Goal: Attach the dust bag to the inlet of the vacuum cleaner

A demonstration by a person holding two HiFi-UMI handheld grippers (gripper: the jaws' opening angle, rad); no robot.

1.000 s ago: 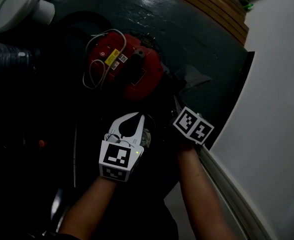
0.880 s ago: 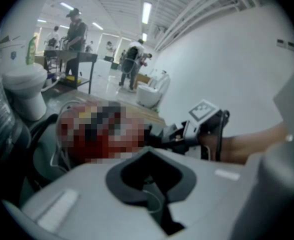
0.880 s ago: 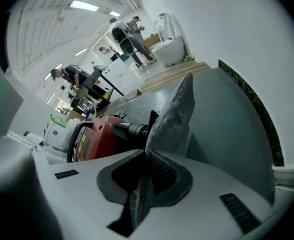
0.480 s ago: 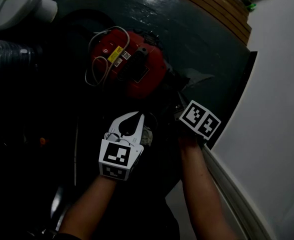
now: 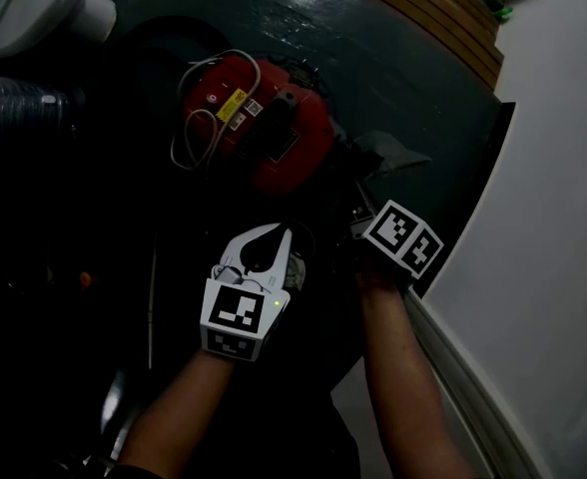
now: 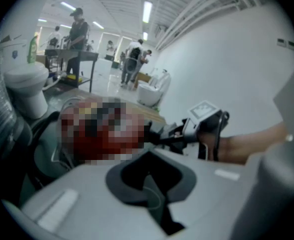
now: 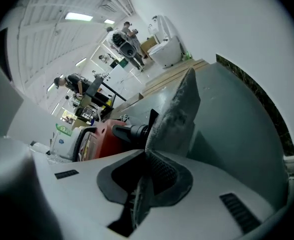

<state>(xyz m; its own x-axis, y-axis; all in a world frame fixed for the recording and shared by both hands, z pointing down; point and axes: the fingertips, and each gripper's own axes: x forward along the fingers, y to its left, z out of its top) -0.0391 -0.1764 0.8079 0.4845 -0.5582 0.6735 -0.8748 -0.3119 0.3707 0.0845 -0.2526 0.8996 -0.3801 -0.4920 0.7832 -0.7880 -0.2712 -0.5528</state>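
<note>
The red vacuum cleaner (image 5: 274, 128) lay on the dark floor (image 5: 393, 58), a yellow label (image 5: 236, 103) on its top with print too small to read. Just below it in the head view, the left gripper (image 5: 271, 233) had its jaws drawn together. To the right, the right gripper (image 7: 146, 166) had its jaws clamped on the edge of the grey dust bag (image 7: 179, 114), which stood up just beside a black tube (image 7: 132, 131) on the vacuum cleaner's side.

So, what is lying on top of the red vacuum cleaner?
A looped white cord lies on the red vacuum cleaner, beside a yellow label and a black part. The red surface directly under the cord is covered.
</note>
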